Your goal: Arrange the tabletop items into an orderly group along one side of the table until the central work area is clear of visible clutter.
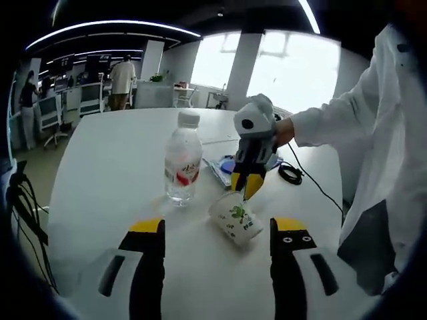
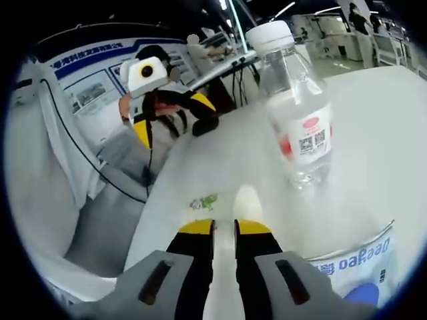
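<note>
A white paper cup with a green print lies tilted on the white table, just ahead of my left gripper, whose jaws stand wide open on either side of it. My right gripper reaches in from the right and pinches the cup's rim. In the right gripper view, my right gripper is nearly closed on the cup wall. A clear water bottle with a white cap and red label stands upright to the cup's left. The bottle stands just past the cup. The left gripper faces me, open.
A blue-and-white packet lies behind the cup, and the packet shows low right. A black cable coils near the person's white sleeve. Chairs and people stand beyond the table's far edge.
</note>
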A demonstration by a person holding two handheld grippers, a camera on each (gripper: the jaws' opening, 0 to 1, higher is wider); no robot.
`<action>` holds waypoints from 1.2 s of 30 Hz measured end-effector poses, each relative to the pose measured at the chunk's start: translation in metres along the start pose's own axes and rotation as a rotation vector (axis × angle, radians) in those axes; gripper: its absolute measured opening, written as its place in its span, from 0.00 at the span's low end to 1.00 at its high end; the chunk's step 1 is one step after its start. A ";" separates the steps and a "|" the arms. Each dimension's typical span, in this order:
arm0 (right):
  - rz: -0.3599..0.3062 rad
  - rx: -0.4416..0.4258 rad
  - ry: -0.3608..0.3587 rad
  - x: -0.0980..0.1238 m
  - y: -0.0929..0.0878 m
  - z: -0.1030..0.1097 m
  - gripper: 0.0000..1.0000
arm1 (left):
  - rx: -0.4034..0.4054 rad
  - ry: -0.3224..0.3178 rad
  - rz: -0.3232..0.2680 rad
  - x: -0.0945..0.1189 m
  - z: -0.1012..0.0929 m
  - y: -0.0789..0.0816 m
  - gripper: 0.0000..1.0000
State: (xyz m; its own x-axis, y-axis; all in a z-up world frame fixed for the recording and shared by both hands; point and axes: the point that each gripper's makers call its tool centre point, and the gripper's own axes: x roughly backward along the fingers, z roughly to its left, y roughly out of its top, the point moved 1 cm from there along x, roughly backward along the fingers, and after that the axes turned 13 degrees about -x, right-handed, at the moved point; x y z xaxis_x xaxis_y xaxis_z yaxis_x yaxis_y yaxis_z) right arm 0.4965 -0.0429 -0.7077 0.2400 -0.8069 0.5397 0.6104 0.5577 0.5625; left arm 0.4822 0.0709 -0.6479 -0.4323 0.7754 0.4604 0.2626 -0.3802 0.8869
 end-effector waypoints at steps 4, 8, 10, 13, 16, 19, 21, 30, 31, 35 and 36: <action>0.011 -0.015 0.038 0.001 -0.004 0.009 0.04 | 0.002 -0.003 -0.001 -0.001 -0.001 0.000 0.64; 0.029 -0.031 0.086 0.002 -0.011 0.021 0.01 | 0.001 -0.005 -0.003 -0.002 -0.002 0.001 0.64; 0.017 -0.032 0.109 0.003 -0.012 0.028 0.00 | 0.000 -0.006 -0.004 -0.002 -0.003 0.001 0.64; 0.008 -0.039 0.112 0.003 -0.011 0.032 0.00 | -0.001 -0.009 -0.008 -0.002 -0.003 0.002 0.64; 0.009 -0.046 0.111 0.004 -0.013 0.034 0.00 | -0.004 -0.012 -0.008 -0.003 -0.005 0.003 0.64; -0.004 -0.033 0.105 0.008 -0.012 0.039 0.00 | -0.004 -0.012 -0.017 -0.004 -0.005 0.006 0.63; -0.011 -0.029 0.099 0.011 -0.011 0.042 0.00 | -0.009 -0.013 -0.015 -0.004 -0.005 0.007 0.63; -0.018 0.021 0.028 0.028 -0.005 0.043 0.00 | -0.017 -0.022 -0.029 -0.006 -0.009 0.012 0.63; -0.019 0.029 0.013 0.031 -0.003 0.042 0.00 | -0.017 -0.024 -0.031 -0.006 -0.010 0.013 0.63; -0.037 0.075 -0.030 0.044 0.011 0.045 0.00 | -0.018 -0.030 -0.033 -0.008 -0.013 0.013 0.63; -0.037 0.095 -0.045 0.049 0.014 0.045 0.00 | -0.020 -0.031 -0.035 -0.008 -0.014 0.014 0.63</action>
State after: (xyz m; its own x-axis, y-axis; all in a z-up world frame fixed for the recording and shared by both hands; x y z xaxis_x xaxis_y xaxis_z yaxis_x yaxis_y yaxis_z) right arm 0.4825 -0.0655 -0.6452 0.1828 -0.8192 0.5436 0.5438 0.5449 0.6382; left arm 0.4773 0.0527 -0.6387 -0.4136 0.8038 0.4275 0.2301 -0.3620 0.9033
